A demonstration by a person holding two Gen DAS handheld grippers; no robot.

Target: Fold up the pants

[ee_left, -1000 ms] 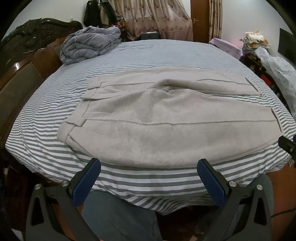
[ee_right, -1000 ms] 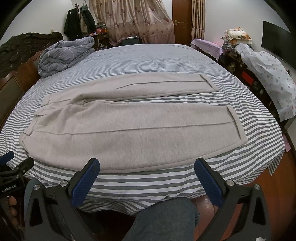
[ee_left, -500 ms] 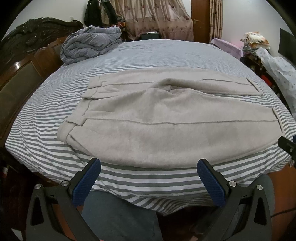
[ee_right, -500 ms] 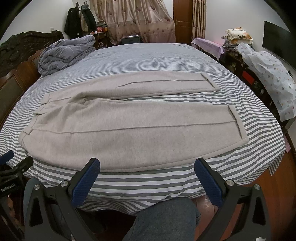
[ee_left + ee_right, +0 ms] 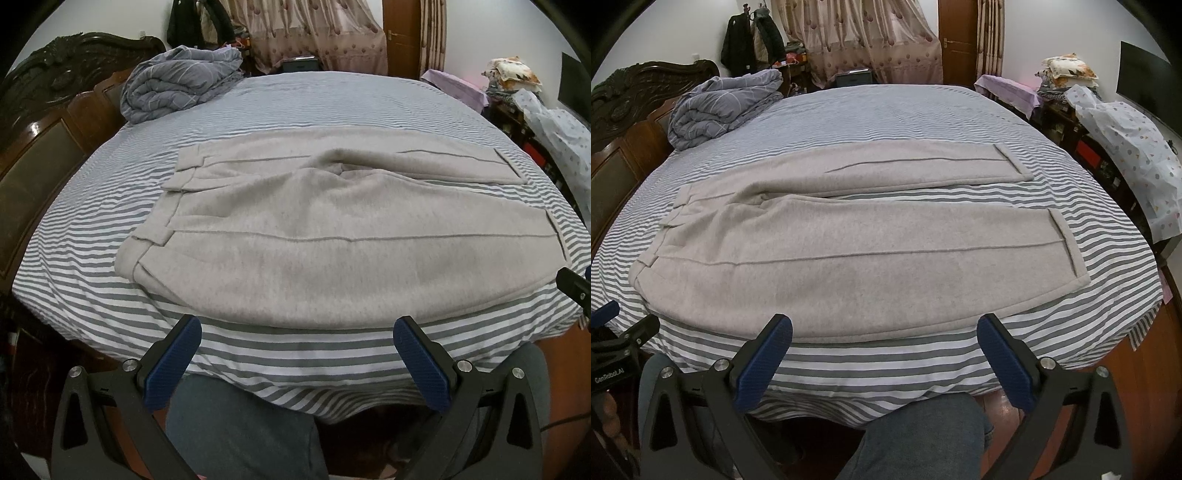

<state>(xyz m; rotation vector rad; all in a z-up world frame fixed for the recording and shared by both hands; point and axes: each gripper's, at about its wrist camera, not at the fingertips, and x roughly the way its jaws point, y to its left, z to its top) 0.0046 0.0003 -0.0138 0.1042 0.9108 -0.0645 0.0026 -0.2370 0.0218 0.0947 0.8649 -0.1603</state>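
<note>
Pants [image 5: 827, 258] lying flat and unfolded on the striped bed [image 5: 886, 365], waistband to the left, cuffs to the right, so the long axis is running crosswise to both grippers' line of sight. The two legs are lying side by side, the near leg just ahead of the jaws, the far leg beyond it with a strip of sheet showing between them toward the cuffs. Left gripper [image 5: 297, 360] is hovering off the bed's near edge, jaws wide apart and holding nothing, facing the waist half of the pants [image 5: 295, 236]. Right gripper [image 5: 884, 358] is hovering likewise, jaws wide apart and empty, facing the cuff half. Judged stage: no fold is yet made. The near long edge is lying closest to both, the left nearer the waistband, the right nearer the cuff, which suits lifting that edge over onto the far leg
</note>
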